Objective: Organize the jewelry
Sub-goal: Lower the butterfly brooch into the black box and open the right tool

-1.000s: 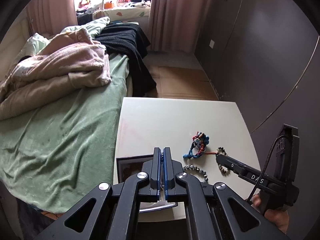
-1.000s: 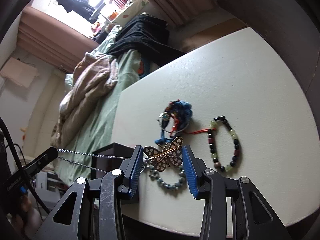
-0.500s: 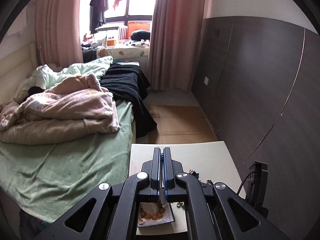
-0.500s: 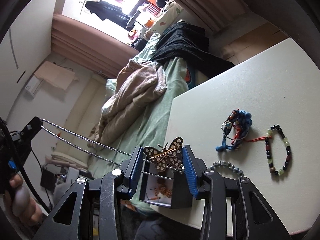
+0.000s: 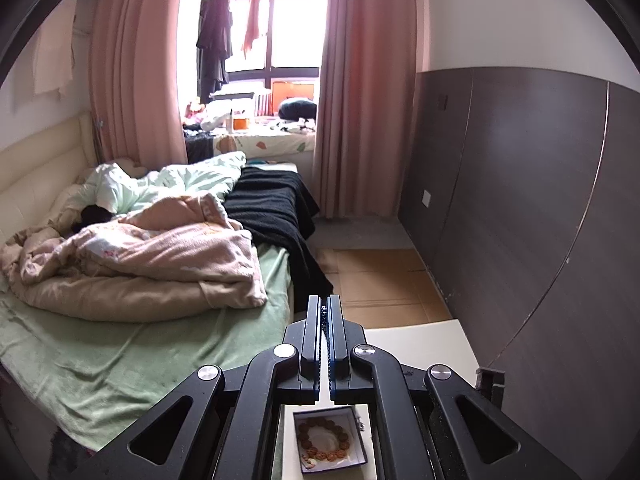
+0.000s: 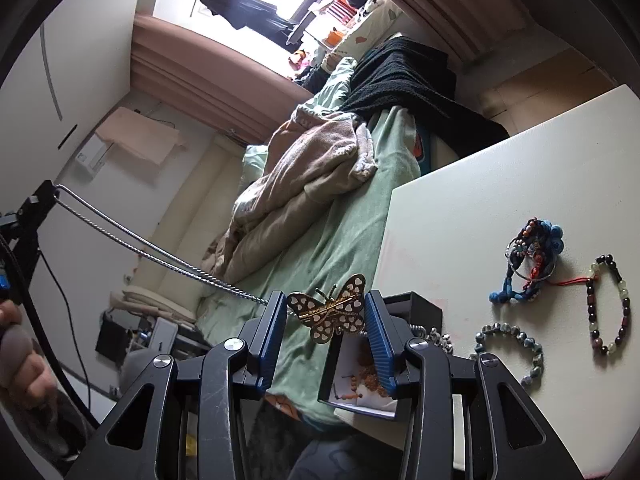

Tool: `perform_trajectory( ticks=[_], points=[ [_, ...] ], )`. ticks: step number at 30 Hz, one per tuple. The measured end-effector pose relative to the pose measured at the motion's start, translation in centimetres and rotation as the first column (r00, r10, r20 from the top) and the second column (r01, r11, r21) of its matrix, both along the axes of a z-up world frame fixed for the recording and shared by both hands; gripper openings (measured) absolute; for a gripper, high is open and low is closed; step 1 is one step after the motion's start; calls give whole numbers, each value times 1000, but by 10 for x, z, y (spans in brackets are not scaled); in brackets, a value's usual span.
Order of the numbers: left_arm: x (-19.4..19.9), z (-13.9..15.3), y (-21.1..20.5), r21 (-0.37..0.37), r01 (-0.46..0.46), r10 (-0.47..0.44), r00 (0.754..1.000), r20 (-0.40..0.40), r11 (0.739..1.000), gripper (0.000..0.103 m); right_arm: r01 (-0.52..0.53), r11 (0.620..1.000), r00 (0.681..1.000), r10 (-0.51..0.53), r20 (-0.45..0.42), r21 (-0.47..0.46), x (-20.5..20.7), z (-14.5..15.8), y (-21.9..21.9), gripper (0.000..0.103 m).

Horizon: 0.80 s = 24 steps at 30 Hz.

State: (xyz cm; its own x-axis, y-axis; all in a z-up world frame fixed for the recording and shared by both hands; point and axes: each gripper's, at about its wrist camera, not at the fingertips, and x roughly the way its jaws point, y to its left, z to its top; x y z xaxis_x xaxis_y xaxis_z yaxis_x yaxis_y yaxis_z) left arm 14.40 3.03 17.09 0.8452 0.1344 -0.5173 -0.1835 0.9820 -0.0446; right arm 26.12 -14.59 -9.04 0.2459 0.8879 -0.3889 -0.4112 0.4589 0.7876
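The butterfly pendant [image 6: 328, 313] is clamped between the fingers of the right gripper [image 6: 327, 316], just above the open jewelry box [image 6: 416, 308]. Its chain [image 6: 160, 258] stretches taut away from the box to the left gripper [image 5: 324, 322], whose fingers are pressed together on it. Three bracelets lie on the surface [image 6: 500, 192] beside the box, clear of the way down.

Left wrist cam sits high above the bench [image 5: 416, 338], looking level down the room toward the window [image 5: 276, 32], with the open jewelry box [image 5: 330, 440] right under its fingers [image 5: 310, 332]. Right wrist cam is rolled sideways, close over the bench's [image 6: 500, 200] near edge, same box [image 6: 360, 380] just below. Both catch the bed [image 5: 120, 344] beside the bench.
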Motion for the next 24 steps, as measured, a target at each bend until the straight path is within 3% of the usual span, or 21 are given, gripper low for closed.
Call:
perform_trajectory(
  ticks=[8, 21, 22, 24],
  points=[
    [-7, 24, 1, 39, -13, 11, 999, 45, 999, 2, -26, 1000, 1000, 25, -19, -18, 2, -4, 17, 41],
    [-11, 27, 11, 36, -23, 21, 999, 48, 999, 2, -86, 988, 991, 72, -111, -131, 10, -33, 52, 41],
    [-10, 26, 11, 34, -19, 18, 999, 43, 999, 2, -101, 985, 989, 85, -118, -137, 10, -35, 55, 43],
    [-7, 22, 10, 34, -15, 14, 999, 34, 999, 2, -129, 980, 982, 105, -155, -150, 10, -41, 59, 60]
  ],
)
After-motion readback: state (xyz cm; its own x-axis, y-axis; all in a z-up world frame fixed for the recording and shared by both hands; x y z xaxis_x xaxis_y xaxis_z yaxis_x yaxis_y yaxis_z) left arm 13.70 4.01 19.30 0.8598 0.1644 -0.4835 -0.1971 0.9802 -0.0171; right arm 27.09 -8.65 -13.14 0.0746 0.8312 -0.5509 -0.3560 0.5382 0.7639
